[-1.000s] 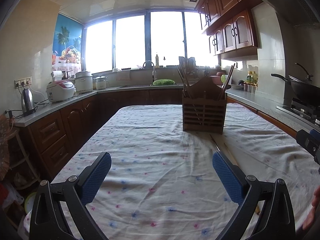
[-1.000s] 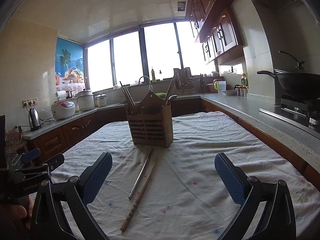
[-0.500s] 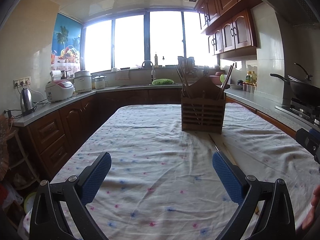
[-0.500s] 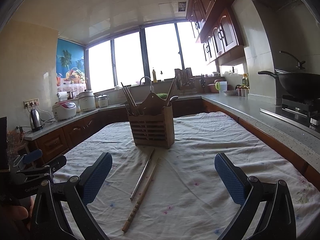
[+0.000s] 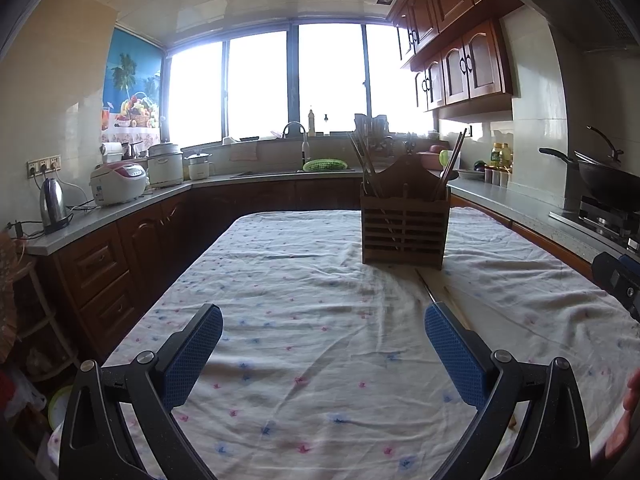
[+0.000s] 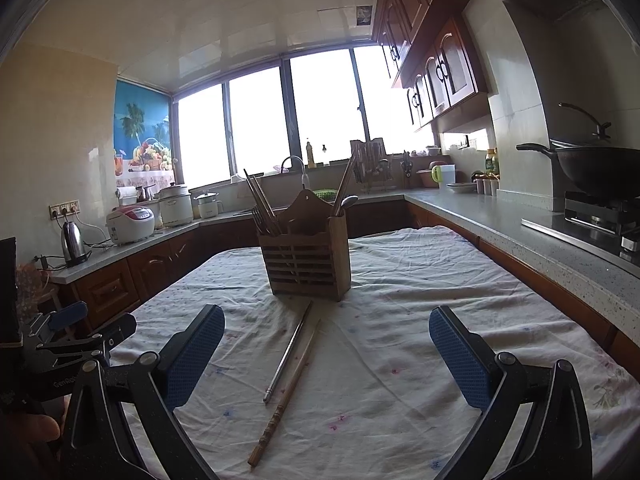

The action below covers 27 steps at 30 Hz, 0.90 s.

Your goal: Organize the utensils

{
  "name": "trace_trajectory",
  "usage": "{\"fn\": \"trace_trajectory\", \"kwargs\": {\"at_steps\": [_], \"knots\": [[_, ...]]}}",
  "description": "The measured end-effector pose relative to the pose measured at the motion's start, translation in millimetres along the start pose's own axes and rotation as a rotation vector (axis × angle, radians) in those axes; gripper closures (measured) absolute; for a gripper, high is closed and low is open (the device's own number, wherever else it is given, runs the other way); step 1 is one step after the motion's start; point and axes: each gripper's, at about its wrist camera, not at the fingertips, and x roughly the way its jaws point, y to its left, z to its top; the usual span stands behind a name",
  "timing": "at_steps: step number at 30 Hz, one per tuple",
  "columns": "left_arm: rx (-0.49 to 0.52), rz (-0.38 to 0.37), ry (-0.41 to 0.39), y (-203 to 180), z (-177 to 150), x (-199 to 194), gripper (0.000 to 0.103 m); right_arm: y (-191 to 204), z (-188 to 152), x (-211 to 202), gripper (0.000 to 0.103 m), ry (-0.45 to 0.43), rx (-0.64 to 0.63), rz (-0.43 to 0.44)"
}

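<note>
2 chopsticks (image 6: 291,376) lie mid-table just in front of the holder (image 6: 306,258). Right gripper (image 6: 326,364) spread wide, empty, straddling them, likely to grab. Left gripper (image 5: 324,354) likewise spread, empty.

In the left wrist view the two loose sticks (image 5: 430,286) on the bench (image 5: 304,320) disappear behind the right pad of the left tongs (image 5: 323,342), so their near ends are hidden. The right tongs (image 5: 618,280) are cut off by the right edge. Inside the wooden holder (image 6: 306,258), the utensils' lower parts are hidden behind its slats.
</note>
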Motion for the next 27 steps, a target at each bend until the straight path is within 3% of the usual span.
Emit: {"fn": "trace_trajectory", "kwargs": {"at_steps": [27], "knots": [[0.0, -0.006, 0.005, -5.7, 1.6, 0.0, 0.001, -0.4, 3.4, 0.0, 0.0, 0.001, 0.007, 0.009]]}}
